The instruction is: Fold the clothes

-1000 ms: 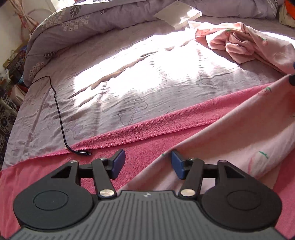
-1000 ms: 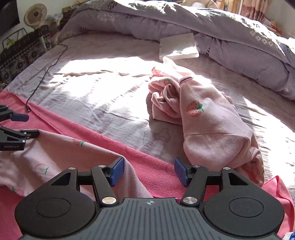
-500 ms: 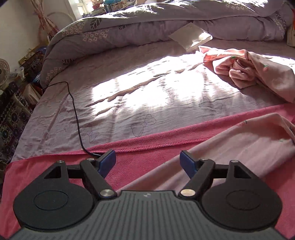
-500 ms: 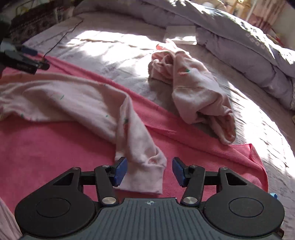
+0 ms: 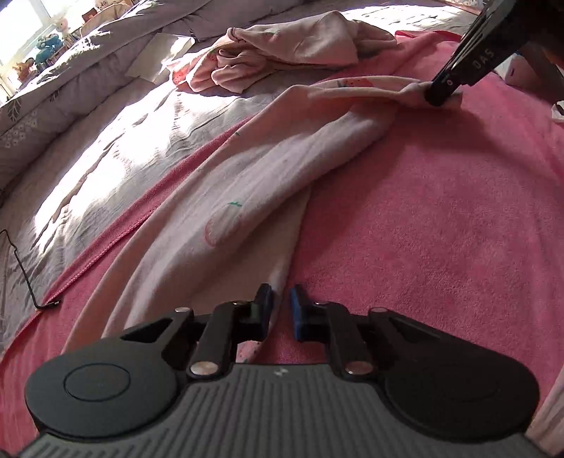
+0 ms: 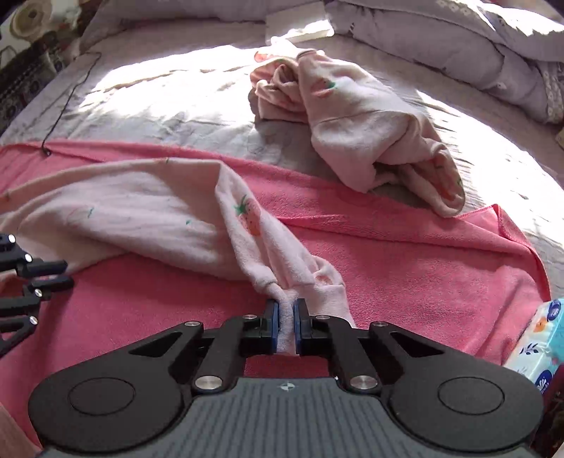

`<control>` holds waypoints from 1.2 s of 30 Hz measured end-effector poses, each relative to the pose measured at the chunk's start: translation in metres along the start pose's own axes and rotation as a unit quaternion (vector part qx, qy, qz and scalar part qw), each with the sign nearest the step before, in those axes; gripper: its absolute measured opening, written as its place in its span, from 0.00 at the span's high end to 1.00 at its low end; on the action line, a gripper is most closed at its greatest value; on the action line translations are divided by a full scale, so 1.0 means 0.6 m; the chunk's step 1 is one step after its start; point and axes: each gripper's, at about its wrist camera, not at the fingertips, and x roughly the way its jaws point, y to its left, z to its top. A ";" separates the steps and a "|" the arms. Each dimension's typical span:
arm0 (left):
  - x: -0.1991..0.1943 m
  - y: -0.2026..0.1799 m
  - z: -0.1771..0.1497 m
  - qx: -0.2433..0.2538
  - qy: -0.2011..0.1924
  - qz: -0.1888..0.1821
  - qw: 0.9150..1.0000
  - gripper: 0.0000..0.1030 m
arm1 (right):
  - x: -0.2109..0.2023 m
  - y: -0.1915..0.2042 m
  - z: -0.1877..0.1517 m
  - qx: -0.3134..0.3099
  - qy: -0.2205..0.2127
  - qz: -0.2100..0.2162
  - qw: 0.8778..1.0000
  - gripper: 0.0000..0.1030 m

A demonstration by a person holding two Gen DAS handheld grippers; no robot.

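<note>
Pink garment (image 5: 246, 183) runs from lower centre to upper right in my left view, on the towel (image 5: 440, 211). My left gripper (image 5: 281, 310) is nearly closed, with the hem at its left pad; whether it pinches, I cannot tell. I'd keep both ends taut and level.

Right view: my right gripper (image 6: 286, 326), bottom centre, is clenched on the bunched cuff.

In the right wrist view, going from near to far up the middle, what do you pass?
Right gripper, shut on the pale pink garment → pink towel → crumpled pink garment → white box.
</note>
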 end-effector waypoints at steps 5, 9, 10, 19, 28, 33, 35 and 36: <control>-0.006 0.017 0.019 -0.018 -0.004 -0.002 1.000 0.99 | -0.081 -0.104 0.053 0.125 -0.045 0.030 0.991 0.91; 0.001 0.041 0.021 -0.084 0.018 -0.031 0.996 0.98 | -0.054 -0.158 0.107 0.146 -0.057 0.029 0.987 0.91; 0.005 0.047 0.021 -0.099 0.025 -0.033 0.994 0.98 | -0.030 -0.166 0.120 0.148 -0.054 0.031 0.987 0.91; 0.026 0.063 0.023 -0.152 0.055 -0.036 0.986 0.91 | 0.130 -0.182 0.129 0.198 -0.016 0.021 0.980 0.59; 0.016 0.066 0.031 -0.173 0.071 -0.021 0.982 0.45 | 0.077 -0.188 0.054 0.213 -0.023 0.032 0.976 0.46; -0.030 0.064 0.010 -0.189 0.060 0.018 0.980 0.28 | 0.077 -0.179 -0.001 0.221 -0.012 0.021 0.975 0.46; -0.040 0.064 -0.005 -0.189 0.067 0.051 0.978 0.25 | 0.088 -0.171 -0.012 0.215 -0.006 0.018 0.976 0.46; -0.042 0.065 -0.012 -0.188 0.074 0.066 0.977 0.25 | 0.092 -0.166 -0.013 0.217 -0.010 0.026 0.976 0.46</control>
